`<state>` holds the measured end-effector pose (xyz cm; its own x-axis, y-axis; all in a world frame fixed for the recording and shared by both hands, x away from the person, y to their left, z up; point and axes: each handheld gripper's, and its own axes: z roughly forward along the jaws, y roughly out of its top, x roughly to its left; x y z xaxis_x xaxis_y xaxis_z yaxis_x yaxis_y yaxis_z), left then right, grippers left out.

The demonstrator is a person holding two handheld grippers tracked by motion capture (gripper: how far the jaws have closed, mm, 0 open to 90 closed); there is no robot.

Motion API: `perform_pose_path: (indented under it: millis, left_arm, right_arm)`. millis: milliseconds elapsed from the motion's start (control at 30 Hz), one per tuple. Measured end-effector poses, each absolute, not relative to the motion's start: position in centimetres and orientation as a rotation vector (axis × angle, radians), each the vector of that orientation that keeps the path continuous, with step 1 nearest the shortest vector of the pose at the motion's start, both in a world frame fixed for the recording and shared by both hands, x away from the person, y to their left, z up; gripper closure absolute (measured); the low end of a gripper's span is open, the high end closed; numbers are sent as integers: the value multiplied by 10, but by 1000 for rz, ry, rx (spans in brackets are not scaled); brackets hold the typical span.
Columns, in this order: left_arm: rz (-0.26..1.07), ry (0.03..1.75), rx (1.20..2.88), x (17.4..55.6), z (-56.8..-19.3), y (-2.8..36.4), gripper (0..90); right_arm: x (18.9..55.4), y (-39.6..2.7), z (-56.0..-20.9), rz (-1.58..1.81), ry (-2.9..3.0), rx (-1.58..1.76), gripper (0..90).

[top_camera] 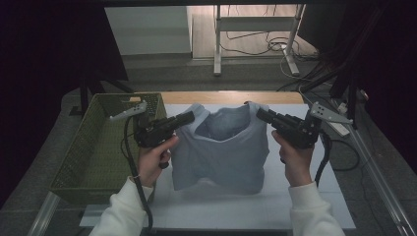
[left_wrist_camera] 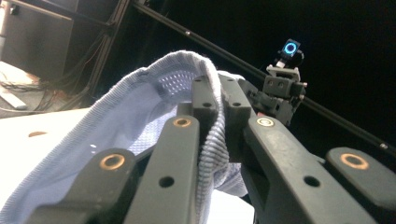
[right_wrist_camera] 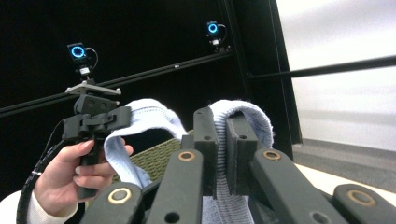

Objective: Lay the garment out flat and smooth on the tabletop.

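Note:
A light blue knitted garment (top_camera: 223, 147) hangs over the white table top (top_camera: 255, 209), held up by both shoulders. My left gripper (top_camera: 192, 117) is shut on its left shoulder; in the left gripper view the ribbed blue fabric (left_wrist_camera: 212, 140) is pinched between the black jaws. At the other shoulder my right gripper (top_camera: 259, 113) is shut on the cloth, and the right gripper view shows the blue fabric (right_wrist_camera: 224, 154) folded over and squeezed between its jaws. The lower hem rests on the table. The garment's neck opening faces up between the two grippers.
A green woven basket (top_camera: 81, 162) stands at the left edge of the table, close to my left hand. Metal stand legs (top_camera: 216, 49) and loose cables (top_camera: 275, 46) lie on the floor beyond the table. A white power strip (top_camera: 339, 129) sits at the right.

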<state>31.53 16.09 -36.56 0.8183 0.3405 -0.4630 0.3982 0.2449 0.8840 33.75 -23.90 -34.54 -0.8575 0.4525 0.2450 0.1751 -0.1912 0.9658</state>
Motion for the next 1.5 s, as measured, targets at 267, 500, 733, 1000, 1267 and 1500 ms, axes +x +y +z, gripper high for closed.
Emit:
perform_pose_path:
  millis: [267, 500, 733, 1000, 1267, 1500]
  left_arm:
    - [-23, 627, 1355, 311, -343, 158, 867]
    - [-16, 622, 1352, 310, -338, 160, 867]
    - [-21, 624, 1347, 313, -339, 161, 867]
    - [-19, 610, 1346, 309, -337, 160, 867]
    - [-37, 603, 1341, 294, -341, 164, 867]
    - [-65, 576, 1327, 267, -346, 163, 867]
  right_arm:
    - [328, -238, -323, 2148, 1849, 707, 846]
    - [323, -237, -314, 2130, 1831, 681, 846]
    - [327, -236, -318, 2133, 1836, 697, 846]
    - [322, -237, -314, 2143, 1827, 679, 846]
    - [304, -240, -312, 2167, 1819, 633, 846]
    - [272, -242, -308, 2162, 1821, 576, 845]
